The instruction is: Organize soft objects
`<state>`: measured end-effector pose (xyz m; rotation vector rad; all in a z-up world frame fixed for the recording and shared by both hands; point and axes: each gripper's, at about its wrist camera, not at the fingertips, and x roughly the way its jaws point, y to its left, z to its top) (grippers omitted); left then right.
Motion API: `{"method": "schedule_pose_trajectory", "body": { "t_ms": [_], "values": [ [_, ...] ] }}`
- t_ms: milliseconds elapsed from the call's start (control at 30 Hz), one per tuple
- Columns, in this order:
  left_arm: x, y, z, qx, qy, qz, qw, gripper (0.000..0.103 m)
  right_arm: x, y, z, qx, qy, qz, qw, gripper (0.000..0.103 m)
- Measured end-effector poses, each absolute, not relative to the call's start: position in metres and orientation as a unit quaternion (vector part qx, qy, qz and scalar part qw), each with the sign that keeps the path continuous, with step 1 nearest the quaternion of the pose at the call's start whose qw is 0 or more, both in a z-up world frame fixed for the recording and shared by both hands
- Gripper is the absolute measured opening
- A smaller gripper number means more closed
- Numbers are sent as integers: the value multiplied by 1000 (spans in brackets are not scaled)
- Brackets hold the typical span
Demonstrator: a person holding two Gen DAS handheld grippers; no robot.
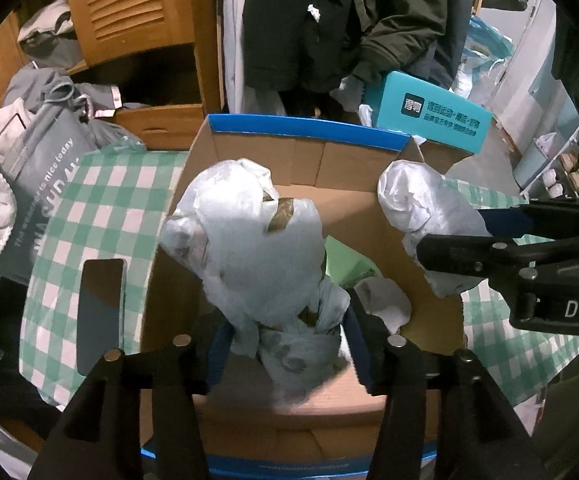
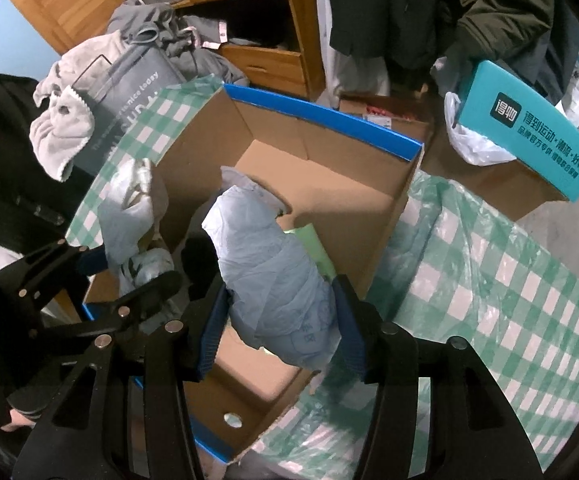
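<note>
Left claw (image 1: 285,344) around bagged bundle (image 1: 249,248), over cardboard box (image 1: 305,156)

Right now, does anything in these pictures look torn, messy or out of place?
Yes. The bag in the left gripper has a hole near its top, and something brown shows through. Behind the box, grey clothes spill from the wardrobe in a heap.

Teal printed box (image 1: 429,114) leaning at the far right, beside dark hanging coats (image 1: 341,20). Wooden louvred cupboard (image 1: 129,4) behind heaped grey clothes (image 1: 53,92). Dark phone (image 1: 101,312) lying flat on green checked cloth (image 1: 101,208).
</note>
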<state>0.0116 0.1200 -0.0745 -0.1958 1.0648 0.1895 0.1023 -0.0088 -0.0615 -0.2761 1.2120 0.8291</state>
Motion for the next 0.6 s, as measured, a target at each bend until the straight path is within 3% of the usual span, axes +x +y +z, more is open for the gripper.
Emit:
{"method": "schedule_pose_trajectory", "body": {
  "t_ms": [100,233,600],
  "values": [
    [9,119,-69,-96,502,90,855,59,103,-11,-60,-118,552,380,733,59],
    [5,110,-57,-77,484,90,867,71,103,-16,-54,-110,547,381,737,63],
    [-3,83,-35,-33,462,73,883,77,93,-46,-23,-131,489,361,783,68]
  ]
}}
